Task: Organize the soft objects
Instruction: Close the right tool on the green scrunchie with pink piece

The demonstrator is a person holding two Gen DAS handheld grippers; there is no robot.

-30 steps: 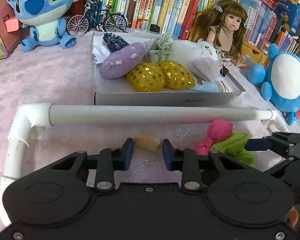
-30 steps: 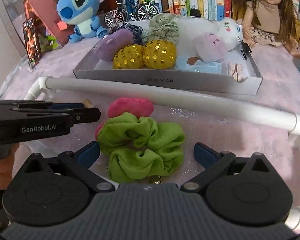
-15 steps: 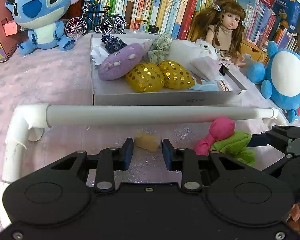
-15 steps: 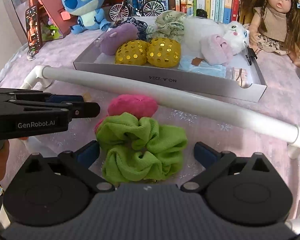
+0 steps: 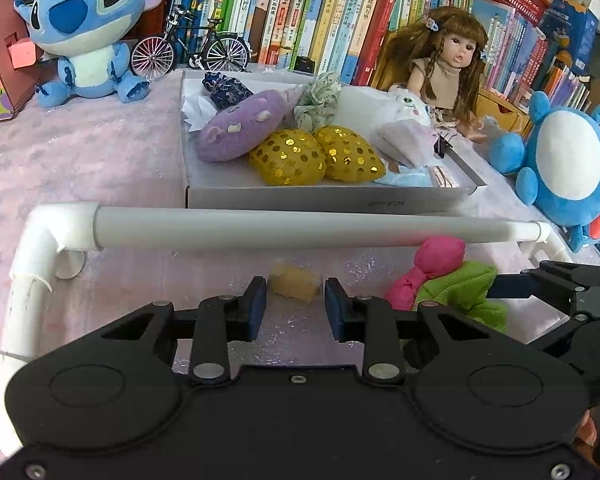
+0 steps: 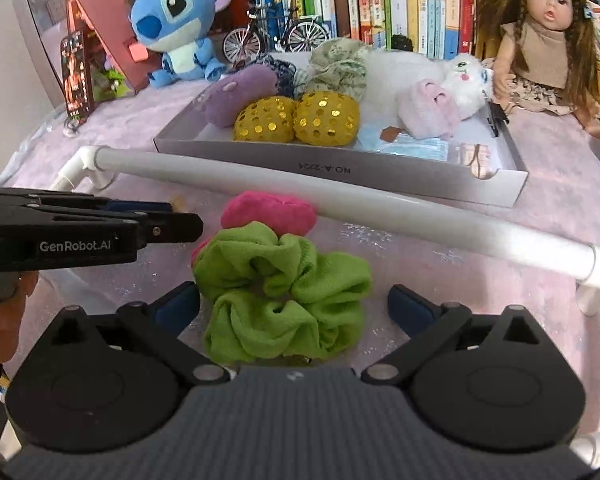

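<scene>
A green scrunchie point(image 6: 284, 300) lies on the pink tablecloth between the wide-open fingers of my right gripper point(image 6: 294, 307); the pads do not touch it. A pink fabric bundle point(image 6: 270, 214) sits right behind it. My left gripper point(image 5: 296, 304) is narrowed on a small yellow sponge piece point(image 5: 296, 286) at its fingertips. From the right wrist view the left gripper point(image 6: 172, 222) appears side-on at the left. A grey box point(image 6: 340, 168) beyond the pipe holds soft things: two gold sequin pouches point(image 6: 296, 120), a purple cushion point(image 6: 240, 94) and a white plush point(image 6: 460, 76).
A white pipe frame point(image 5: 300, 228) runs across the table between the grippers and the box. A Stitch plush point(image 5: 84, 28), a model bicycle point(image 5: 188, 52), a doll point(image 5: 448, 64), a blue round plush point(image 5: 568, 160) and rows of books stand around the box.
The right wrist view has shifted slightly. Both grippers keep the same opening, and the scrunchie and the pink bundle lie where they were.
</scene>
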